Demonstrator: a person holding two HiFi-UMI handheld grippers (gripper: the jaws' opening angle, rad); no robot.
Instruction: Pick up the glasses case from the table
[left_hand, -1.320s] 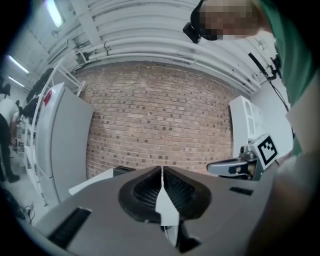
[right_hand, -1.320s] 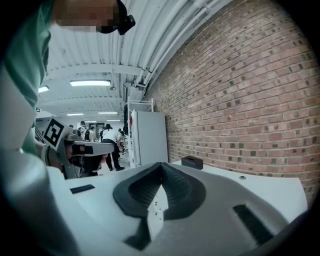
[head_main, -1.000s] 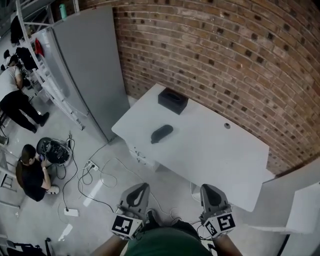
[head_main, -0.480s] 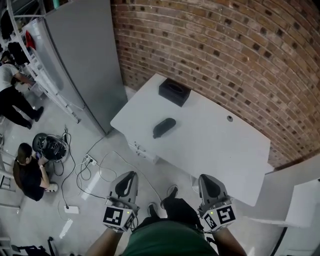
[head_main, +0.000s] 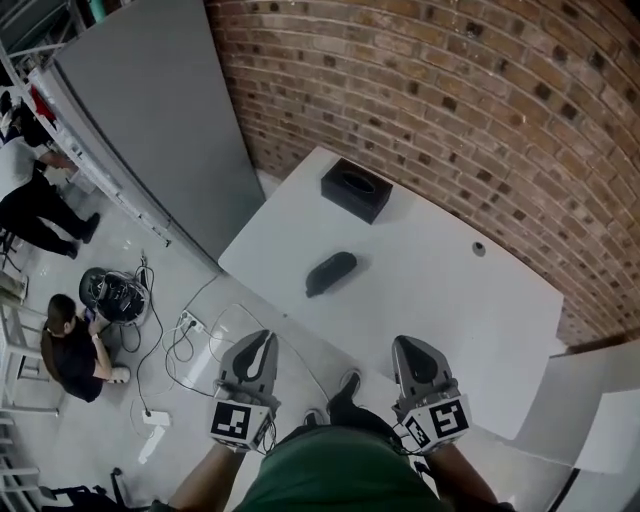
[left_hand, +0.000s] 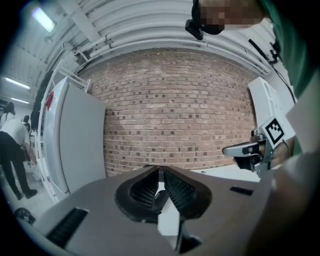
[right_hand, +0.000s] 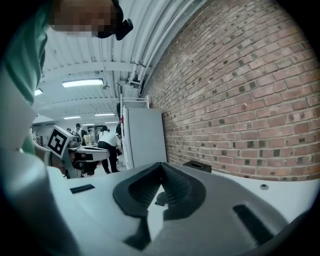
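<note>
at lower left, short of the white counter, the left tool hangs over the floor with its jaws together and nothing between them. on the counter's near left part lies the dark glasses case, well apart from both tools, with a black box beyond it by the brick wall. further right, the right tool likewise has its jaws closed and empty.

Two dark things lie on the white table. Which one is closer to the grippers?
The glasses case, the low rounded one, is the closer. The black box is angular and stands farther back, beside the brick wall.
</note>
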